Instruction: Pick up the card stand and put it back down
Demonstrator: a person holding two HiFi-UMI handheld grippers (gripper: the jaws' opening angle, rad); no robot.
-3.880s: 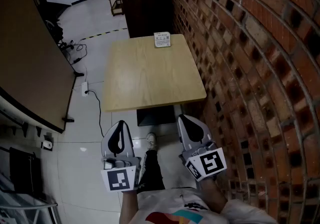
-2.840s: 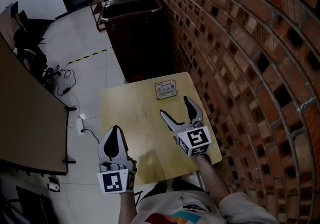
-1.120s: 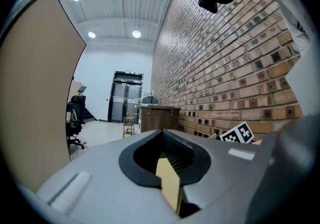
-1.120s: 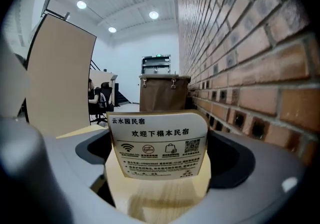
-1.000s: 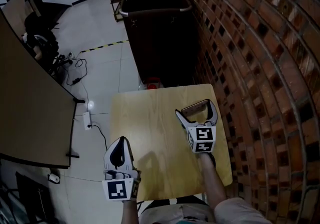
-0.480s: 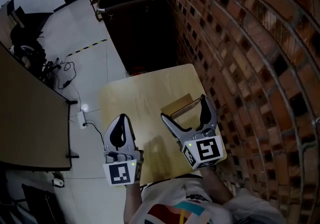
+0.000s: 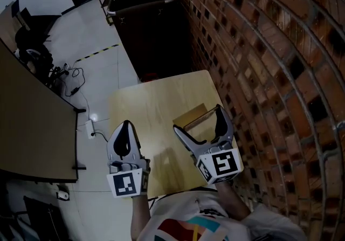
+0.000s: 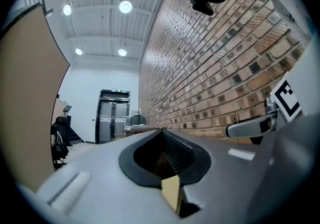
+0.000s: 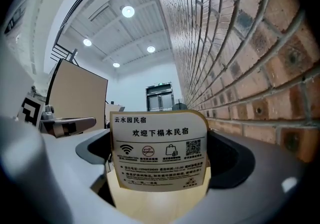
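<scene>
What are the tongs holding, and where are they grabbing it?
The right tongs hold the card stand, pinched by its two side edges, with the printed face toward them. The left tongs are shut and hold nothing.

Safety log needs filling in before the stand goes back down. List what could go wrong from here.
1. The right claw holds the card stand by its side edges only, so it might slip or twist out.
2. The stand hangs near the right edge of the table, beside the brick wall. Set down there, it could overhang or fall off.
</scene>
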